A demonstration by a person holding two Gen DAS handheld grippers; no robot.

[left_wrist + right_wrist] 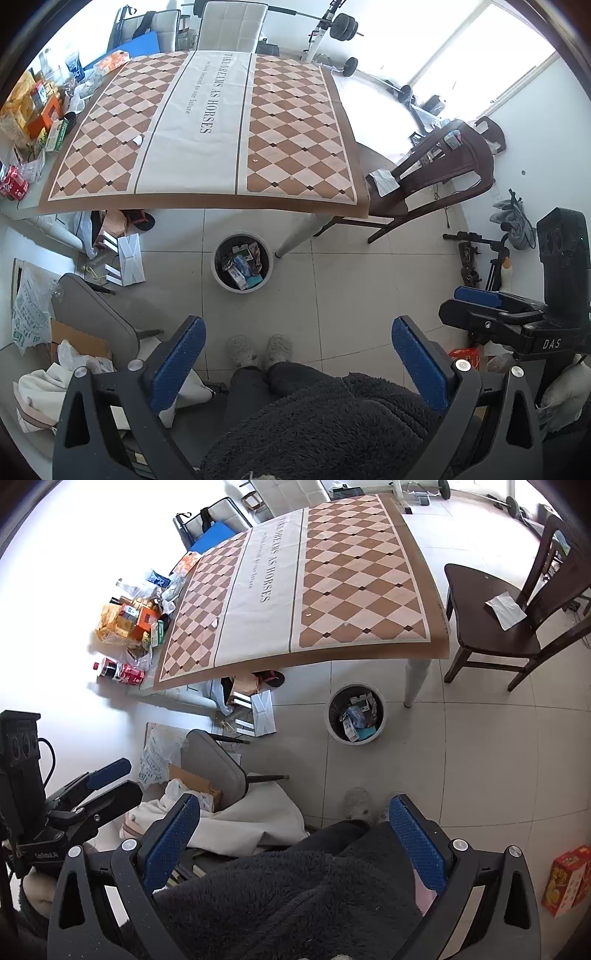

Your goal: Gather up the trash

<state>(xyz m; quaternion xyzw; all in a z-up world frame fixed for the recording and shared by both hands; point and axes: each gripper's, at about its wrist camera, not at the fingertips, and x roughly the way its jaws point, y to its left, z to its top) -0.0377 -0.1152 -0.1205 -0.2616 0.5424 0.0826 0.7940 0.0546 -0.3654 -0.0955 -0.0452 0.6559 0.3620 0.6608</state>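
Your left gripper (295, 354) gapes wide, holding nothing. Your right gripper (291, 830) likewise, wide apart, empty. Both hang above your lap; bin (242, 291) sits ahead on the floor.

The left hand-held gripper (297, 360) has black triangular-cutout arms, silver screws and blue textured finger pads (177, 363). The right hand-held gripper (293, 836) looks the same and bears white "DAS" lettering. The person wears a dark fuzzy fleece garment (332, 424) and pale fluffy slippers (258, 350).
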